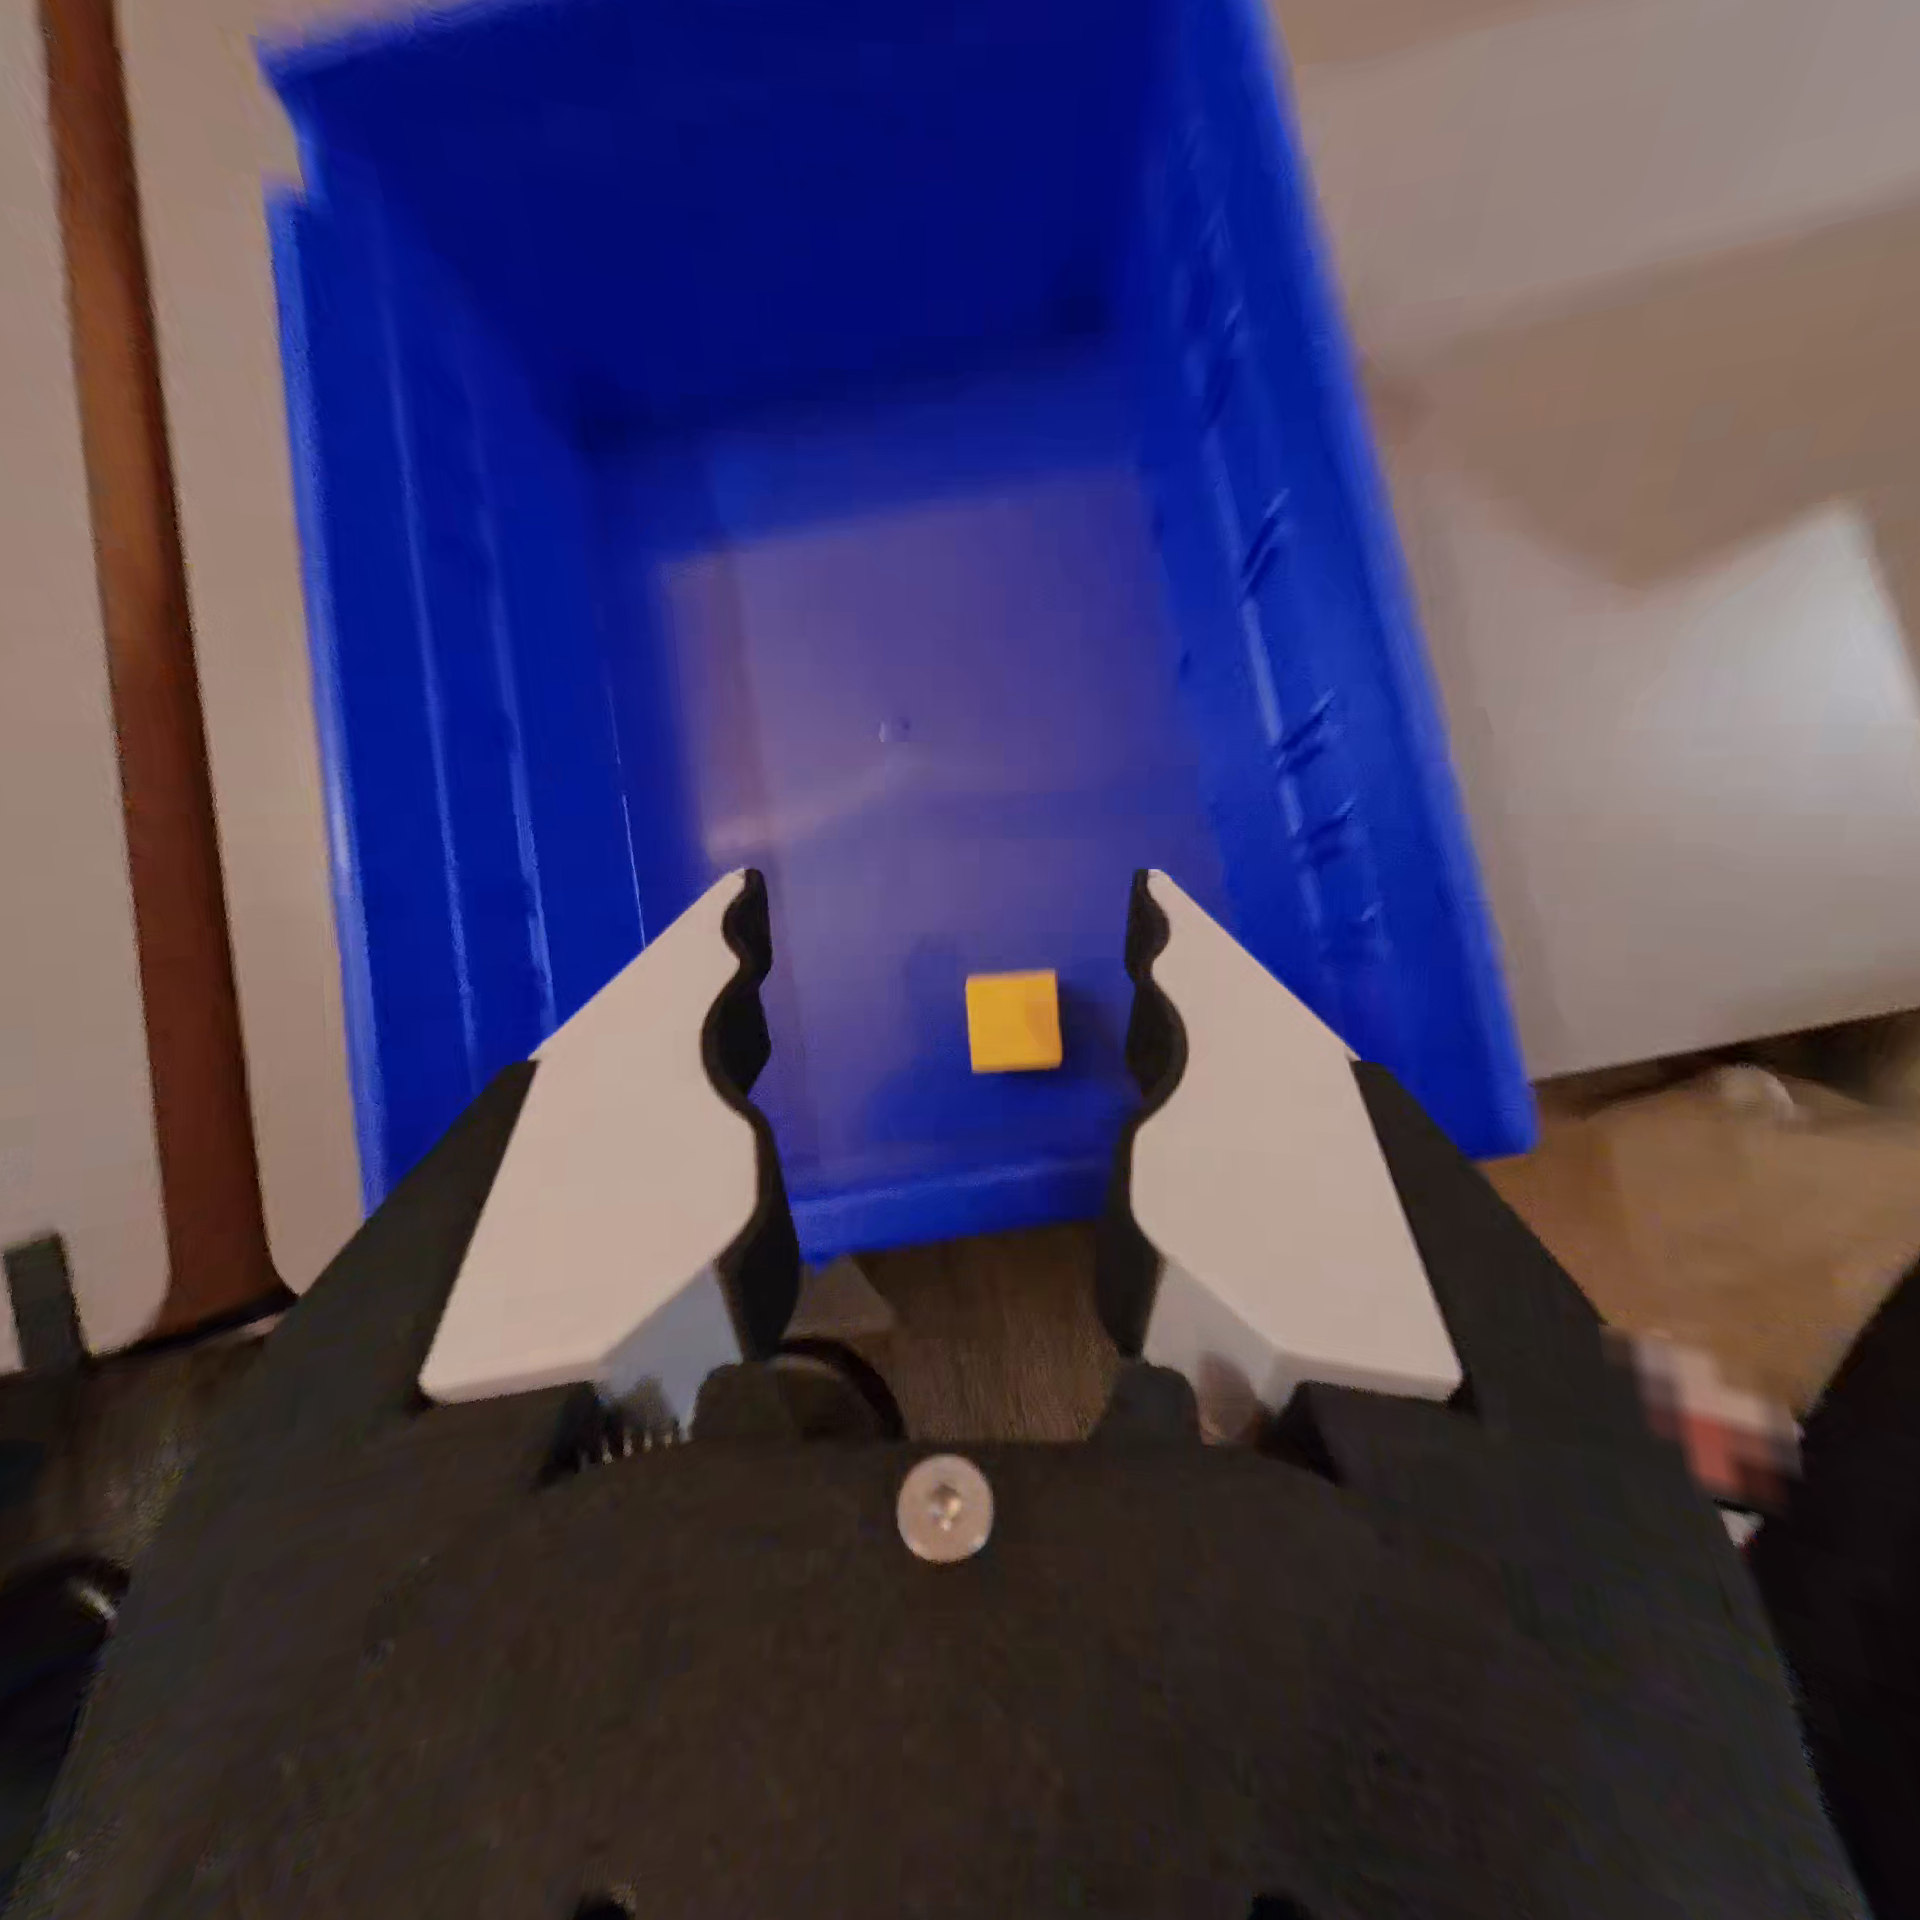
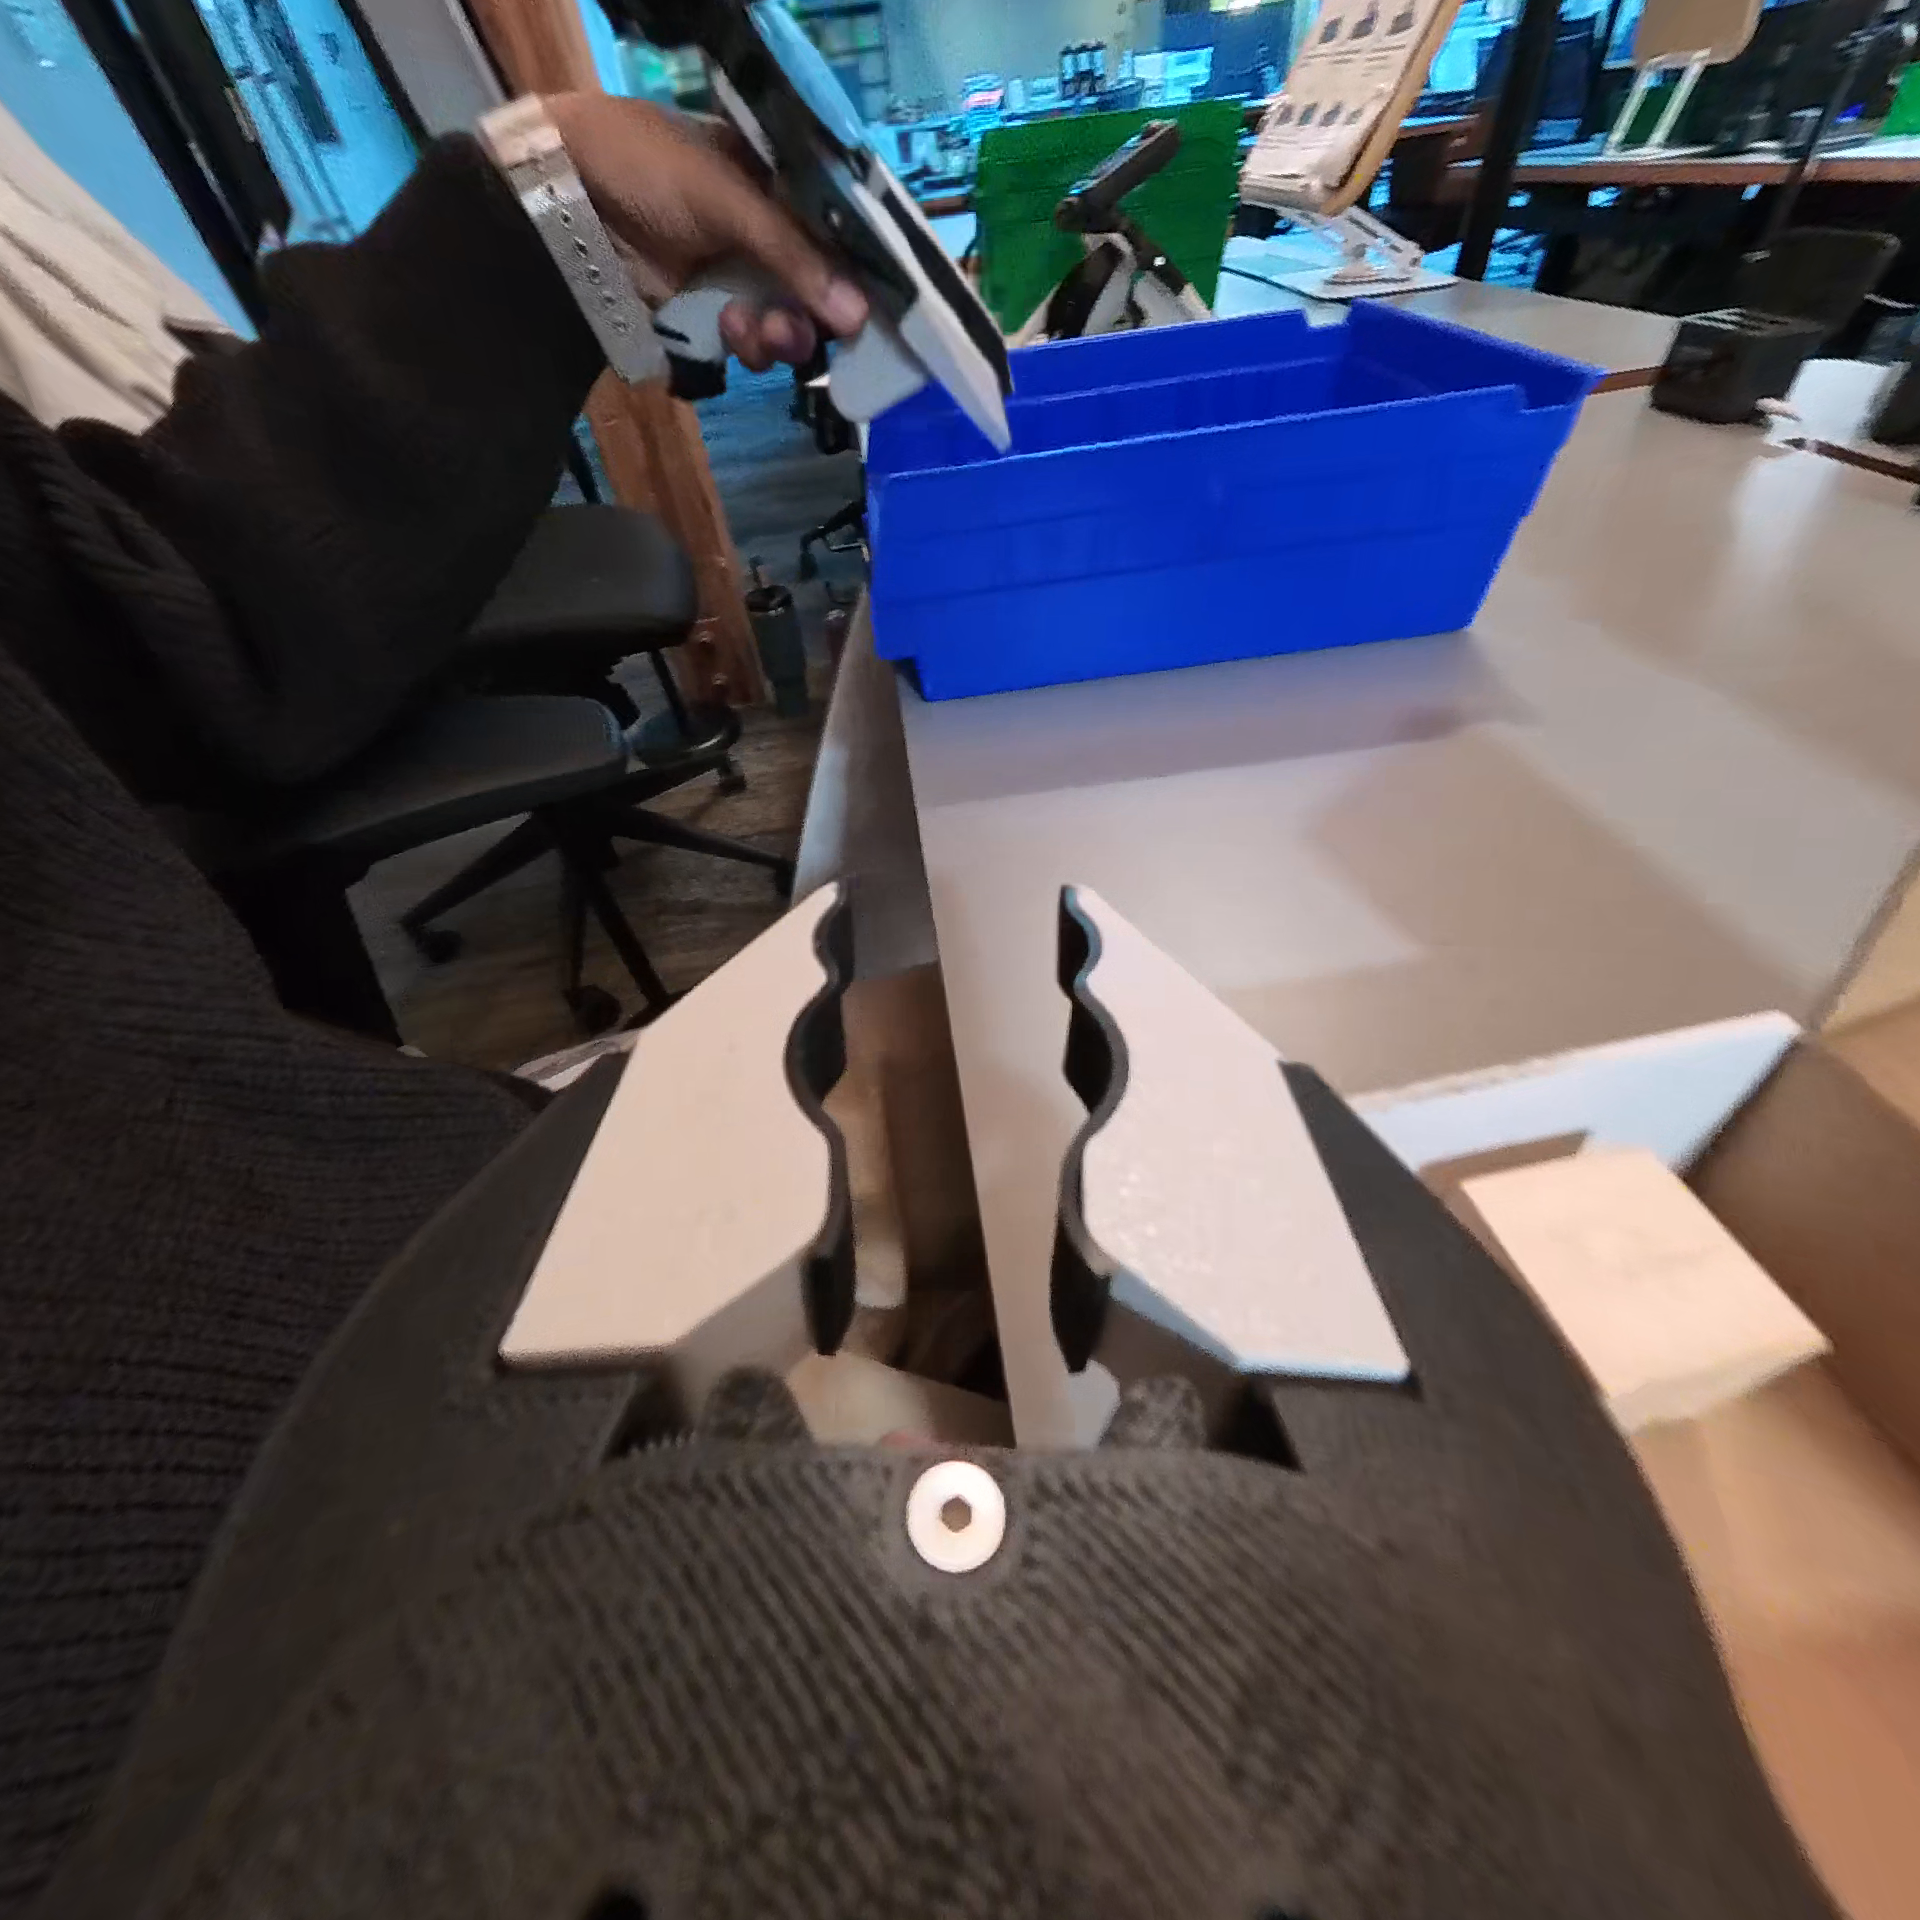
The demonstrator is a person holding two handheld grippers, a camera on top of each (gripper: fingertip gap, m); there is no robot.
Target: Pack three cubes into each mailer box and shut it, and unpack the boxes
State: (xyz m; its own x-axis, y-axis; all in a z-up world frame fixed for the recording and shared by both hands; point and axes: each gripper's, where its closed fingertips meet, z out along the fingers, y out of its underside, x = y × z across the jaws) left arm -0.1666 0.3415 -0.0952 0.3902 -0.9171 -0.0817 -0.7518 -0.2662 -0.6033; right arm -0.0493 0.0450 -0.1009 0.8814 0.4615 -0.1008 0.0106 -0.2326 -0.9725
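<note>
A yellow cube (image 1: 1013, 1020) lies on the floor of the blue bin (image 1: 499, 727), near its front wall. My left gripper (image 1: 948, 883) hangs over the bin's near end, open and empty, with the cube below the gap between its fingers. In the right wrist view a hand holds the left gripper (image 2: 992, 416) tilted down over the left end of the blue bin (image 2: 1195, 540). My right gripper (image 2: 954, 896) is open and empty above the table's left edge. An open mailer box (image 2: 1558, 1081), white outside and brown inside, sits at its right.
The bin stands at the far left corner of the pale table (image 2: 1455, 831). A black office chair (image 2: 499, 769) is on the floor left of the table, beside a wooden post (image 2: 644, 468). A black-sleeved arm (image 2: 312, 468) crosses the left side. Other desks stand behind. The left gripper's tips are roughly 30 cm from the right gripper's.
</note>
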